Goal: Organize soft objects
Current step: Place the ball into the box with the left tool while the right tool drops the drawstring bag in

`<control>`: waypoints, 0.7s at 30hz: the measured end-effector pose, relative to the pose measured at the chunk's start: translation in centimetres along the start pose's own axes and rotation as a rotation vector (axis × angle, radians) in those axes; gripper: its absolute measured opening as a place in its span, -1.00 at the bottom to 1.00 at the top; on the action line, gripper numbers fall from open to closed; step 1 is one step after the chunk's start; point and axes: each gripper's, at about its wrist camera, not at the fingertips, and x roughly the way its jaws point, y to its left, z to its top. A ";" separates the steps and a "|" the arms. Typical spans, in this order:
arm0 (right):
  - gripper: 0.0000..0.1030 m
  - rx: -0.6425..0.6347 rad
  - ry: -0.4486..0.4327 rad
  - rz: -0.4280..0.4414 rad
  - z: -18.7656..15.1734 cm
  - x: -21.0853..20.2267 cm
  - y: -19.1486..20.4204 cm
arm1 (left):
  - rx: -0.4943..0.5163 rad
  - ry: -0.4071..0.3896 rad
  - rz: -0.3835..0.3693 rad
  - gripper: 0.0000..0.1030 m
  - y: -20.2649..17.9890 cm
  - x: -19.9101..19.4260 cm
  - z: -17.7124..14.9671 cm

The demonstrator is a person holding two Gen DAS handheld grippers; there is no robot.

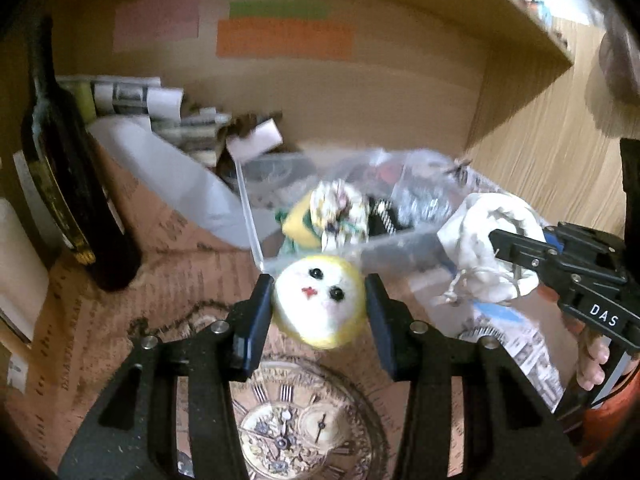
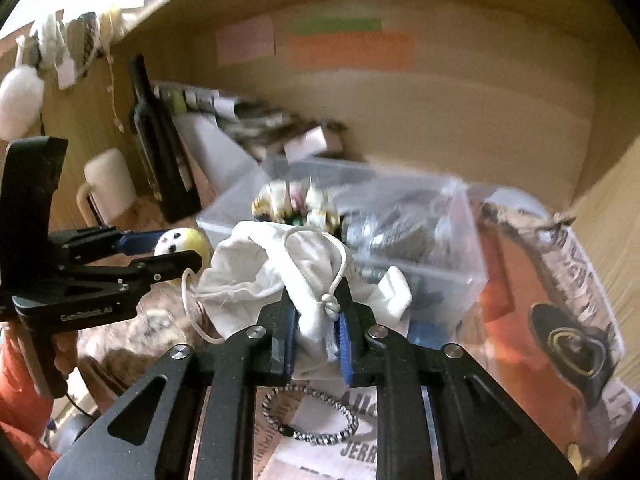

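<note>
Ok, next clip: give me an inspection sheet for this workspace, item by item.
Surface: printed paper with a clock picture and newsprint.
Job's things: yellow-and-white plush face; white drawstring pouch; clear plastic bin already holding a floral fabric bundle and other items.
Clutter: dark bottle, rolled papers, white mug, braided bracelet on the newsprint.
Grippers: left hand-held gripper shut on the plush face; right hand-held gripper shut on the pouch.
Cables: nothing seen.
Surroundings: wooden shelf alcove; coloured paper notes on the back wall.
</note>
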 end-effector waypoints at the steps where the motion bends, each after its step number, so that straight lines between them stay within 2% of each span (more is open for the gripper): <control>1: -0.70 0.001 -0.017 -0.002 0.3 -0.3 0.1 | -0.001 -0.015 -0.003 -0.11 0.0 -0.3 0.4; 7: -0.70 0.015 -0.120 -0.029 2.1 -2.4 -0.2 | -0.013 -0.079 -0.005 -0.11 0.0 -1.1 2.5; 10: -0.70 0.027 -0.154 -0.054 3.1 -2.4 -0.9 | -0.018 -0.082 -0.005 -0.11 0.3 -0.4 3.4; 15: -0.70 0.041 -0.175 -0.078 4.1 -1.5 -1.4 | -0.031 -0.024 -0.017 -0.11 0.9 2.5 4.0; 21: -0.70 0.045 -0.136 -0.090 4.6 1.5 -1.7 | -0.003 0.057 -0.002 -0.11 0.9 6.5 3.8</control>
